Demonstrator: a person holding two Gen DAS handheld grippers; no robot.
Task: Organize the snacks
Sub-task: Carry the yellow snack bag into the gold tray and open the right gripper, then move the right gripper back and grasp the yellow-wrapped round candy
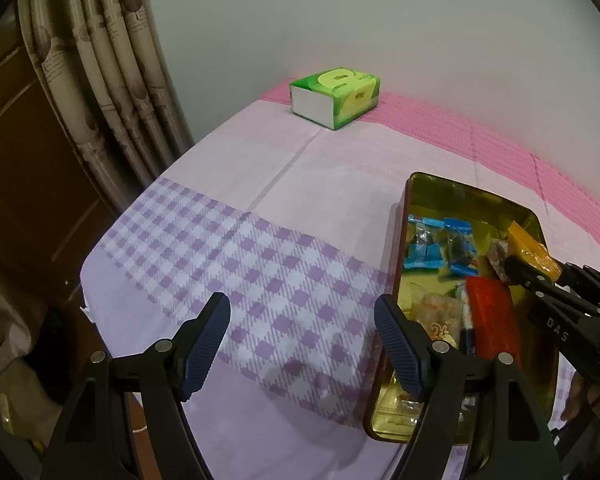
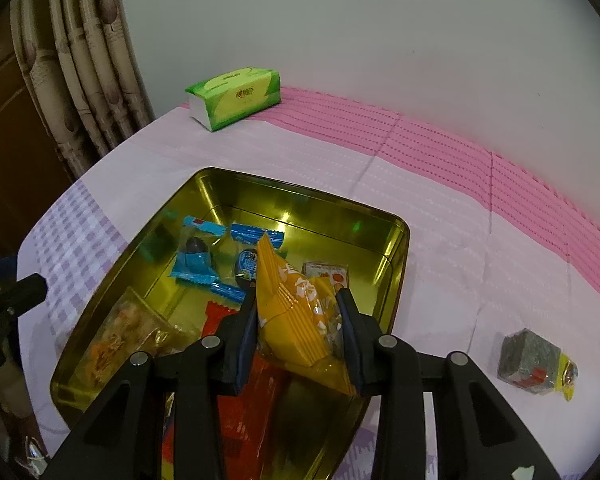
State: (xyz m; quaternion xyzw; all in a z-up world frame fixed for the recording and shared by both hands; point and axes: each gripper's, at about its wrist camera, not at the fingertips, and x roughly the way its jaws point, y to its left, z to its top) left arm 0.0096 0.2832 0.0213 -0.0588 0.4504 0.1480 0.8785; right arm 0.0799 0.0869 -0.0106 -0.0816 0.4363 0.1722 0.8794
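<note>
Right gripper point(image 2: 300, 320): jaws narrow, clamped on a yellow snack packet point(image 2: 296, 312), both pads pressed against its sides, packet standing up and forward out of the jaws over the open gold tin point(image 2: 396, 240). Left gripper point(image 1: 302, 344): jaws wide, nothing between the pads, only checked purple tablecloth point(image 1: 228, 264) below them; right fingertip just at the tin's near left rim, touching or not cannot be told.

In the tin, ahead of the right jaws: blue-wrapped candies point(image 2: 204, 256), a small white-and-orange packet point(image 2: 326, 274) just beyond the right pad. Under and left of the jaws: a red packet point(image 2: 236, 392) and a clear bag of orange-brown snacks point(image 2: 128, 332).

Seen only from the right wrist: a grey-green wrapped block with a yellow end point(image 2: 534, 360) lying on the cloth, outside the tin, well to the right of the jaws. Seen only from the left wrist: the right gripper from the side at the far right, yellow packet sticking out past its fingertips above the tin's contents; also part of a hand at the lower right edge, behind that gripper.

Far ahead of both jaws, by the wall: a green tissue pack point(image 1: 336, 98) on the pink strip of the cloth. To the left: a patterned curtain point(image 1: 112, 80) and brown wooden panelling. Tin's near end partly hidden behind the right gripper's fingers and frame.
</note>
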